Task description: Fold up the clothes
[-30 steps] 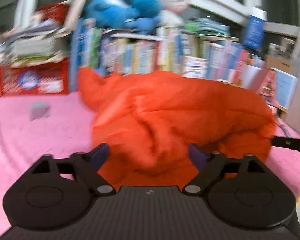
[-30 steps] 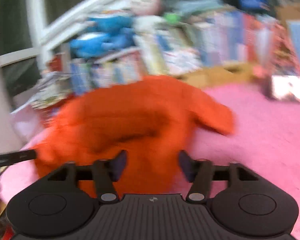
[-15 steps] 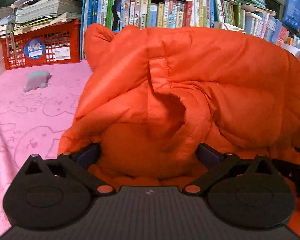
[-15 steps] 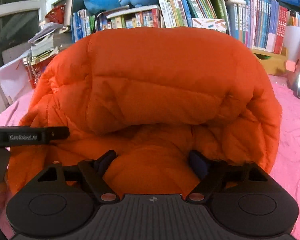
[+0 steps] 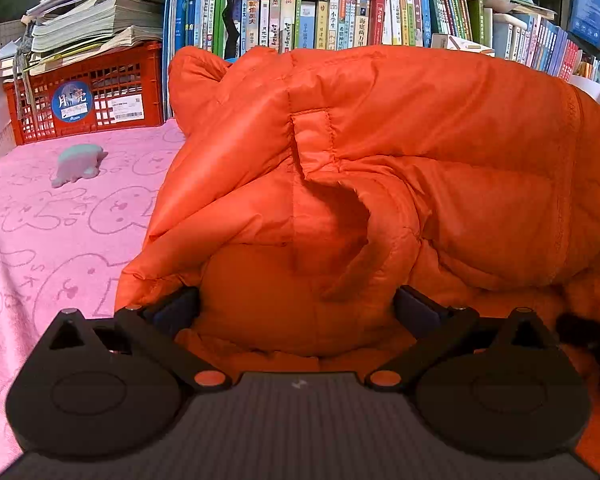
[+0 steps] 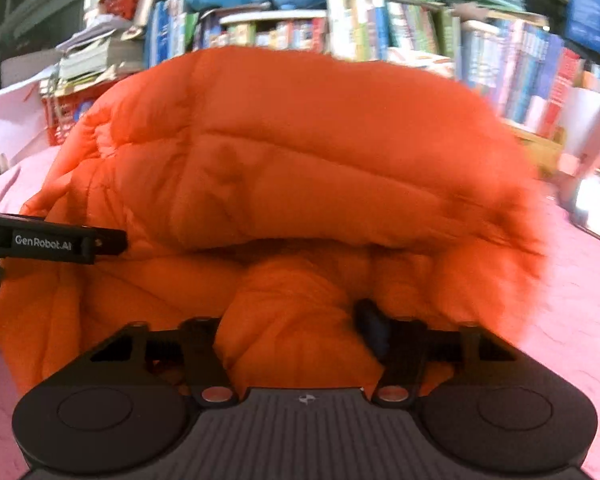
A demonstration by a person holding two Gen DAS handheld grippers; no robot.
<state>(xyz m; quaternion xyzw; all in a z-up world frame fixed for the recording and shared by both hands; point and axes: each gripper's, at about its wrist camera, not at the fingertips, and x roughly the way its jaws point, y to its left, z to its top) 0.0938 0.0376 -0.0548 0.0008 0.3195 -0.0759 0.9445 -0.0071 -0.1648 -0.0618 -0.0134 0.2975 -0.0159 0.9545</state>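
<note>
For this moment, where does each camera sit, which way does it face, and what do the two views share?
Left wrist: on the left gripper, facing along its wide-apart fingers at the orange puffer jacket, the pink blanket and the bookshelf.
Right wrist: on the right gripper, its jaws closing with a bunch of jacket between them; the left gripper shows at left.
Shared: jacket, blanket, bookshelf.

Right tongs' (image 6: 298, 328) left pad behind jacket (image 6: 300, 184)

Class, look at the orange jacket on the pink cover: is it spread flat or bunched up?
Bunched up: the jacket rises in a puffy, creased heap.
</note>
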